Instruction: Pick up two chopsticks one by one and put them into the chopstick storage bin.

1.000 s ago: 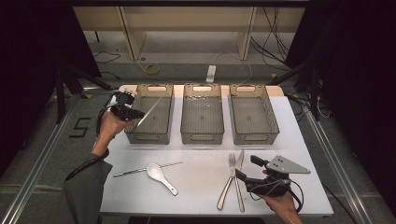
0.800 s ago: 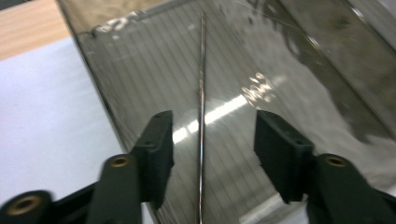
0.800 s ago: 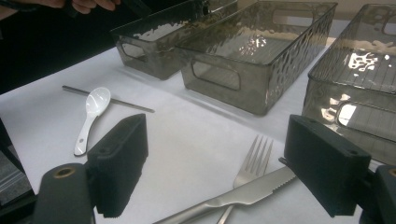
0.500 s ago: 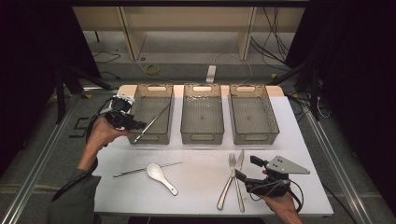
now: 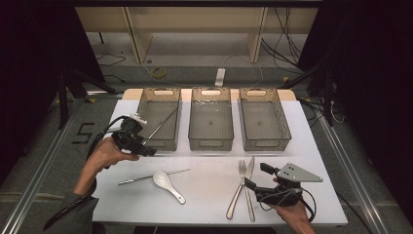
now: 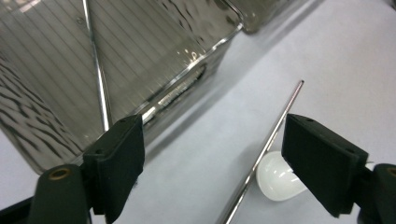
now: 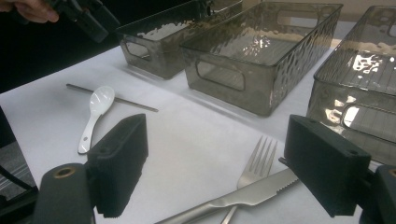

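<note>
Cutlery is being sorted into three clear bins at the back of the white worktop [image 5: 209, 192]. One metal chopstick [image 5: 163, 122] already leans inside the left bin [image 5: 158, 119]. The left tool [image 5: 142, 147] hovers at that bin's near edge, jaws spread and empty. Its mate, the second chopstick [image 6: 261, 154], lies on the worktop beside a white ceramic spoon [image 5: 166, 183]. The likely next move is to drop the left tool over this chopstick and close across its thin shaft. The right tool [image 5: 257, 176], jaws spread, waits by the fork [image 5: 238, 187] and knife [image 5: 249, 190].
</note>
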### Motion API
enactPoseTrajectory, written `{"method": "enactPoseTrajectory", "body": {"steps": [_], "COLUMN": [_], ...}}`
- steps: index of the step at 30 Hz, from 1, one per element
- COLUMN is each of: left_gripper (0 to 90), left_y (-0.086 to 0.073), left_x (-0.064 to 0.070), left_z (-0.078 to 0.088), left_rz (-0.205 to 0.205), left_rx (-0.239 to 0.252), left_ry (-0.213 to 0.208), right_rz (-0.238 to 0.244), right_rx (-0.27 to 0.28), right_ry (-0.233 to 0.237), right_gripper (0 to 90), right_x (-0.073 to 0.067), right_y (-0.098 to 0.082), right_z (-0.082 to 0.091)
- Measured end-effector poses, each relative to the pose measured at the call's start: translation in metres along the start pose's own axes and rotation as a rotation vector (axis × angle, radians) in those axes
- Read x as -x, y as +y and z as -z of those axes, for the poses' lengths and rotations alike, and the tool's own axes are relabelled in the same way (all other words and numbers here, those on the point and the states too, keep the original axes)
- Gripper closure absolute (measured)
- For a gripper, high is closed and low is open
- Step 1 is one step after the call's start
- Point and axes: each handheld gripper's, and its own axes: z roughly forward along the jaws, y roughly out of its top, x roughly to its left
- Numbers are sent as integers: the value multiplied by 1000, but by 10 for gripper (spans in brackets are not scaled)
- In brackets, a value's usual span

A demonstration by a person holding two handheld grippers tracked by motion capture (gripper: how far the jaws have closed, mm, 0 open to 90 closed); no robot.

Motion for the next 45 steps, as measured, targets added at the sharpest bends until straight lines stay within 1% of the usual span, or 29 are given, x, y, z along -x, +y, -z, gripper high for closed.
{"method": "enactPoseTrajectory", "body": {"steps": [4, 6, 11, 14, 15, 16, 18, 22, 23, 25, 28, 29, 30, 33, 34, 35, 39, 42, 45], "left_gripper": [186, 178, 174, 197, 203, 206, 229, 286, 300, 336, 391, 406, 424, 465, 477, 488, 542, 573, 609], "left_y": [-6, -10, -18, -24, -26, -28, -33, -40, -41, -43, -45, -46, -47, -50, -51, -52, -54, -55, -55], "left_x": [6, 8, 11, 11, 11, 10, 10, 11, 11, 11, 12, 12, 12, 12, 12, 12, 14, 14, 14], "left_z": [-4, -6, -7, -9, -10, -12, -14, -18, -19, -20, -24, -25, -27, -32, -33, -34, -36, -40, -42], "left_rz": [-20, -22, -30, -46, -47, -42, -46, -49, -54, -55, -68, -75, -73, -74, -83, -78, -86, -97, -106], "left_rx": [-7, -12, -37, -81, -93, -100, -120, -167, -182, -191, -221, -227, -233, -249, -257, -254, -263, -281, -286], "left_ry": [-14, -41, -28, -3, 10, 10, 0, 25, 24, 21, 19, 14, 8, 14, 11, 5, -7, 4, -6], "right_rz": [2, 2, 1, 6, 5, 5, 7, 6, 7, 7, 7, 7, 7, 7, 7, 7, 8, 9, 8], "right_rx": [1, 1, 3, 2, 2, 0, -2, -2, -2, 2, -3, -2, 1, -3, -2, 2, 1, -1, -1], "right_ry": [0, 0, 1, -1, -1, -1, -2, -1, -1, 0, -1, 0, 0, 1, 1, 2, 1, 2, 2], "right_gripper": [226, 226, 226, 226, 226, 226, 226, 226, 226, 226, 227, 226, 227, 227, 227, 227, 227, 227, 228], "right_x": [0, -1, -1, -1, -1, -1, -1, -1, -2, -2, -2, -2, -2, -2, -2, -2, -2, -2, -2], "right_y": [0, 0, 0, 0, 0, 0, 0, 0, 0, 1, 0, 1, 1, 1, 1, 1, 1, 1, 1], "right_z": [0, 0, 0, 0, 0, 0, 0, 0, 0, 0, 0, 0, 0, 0, 0, 0, 0, 0, 0]}}
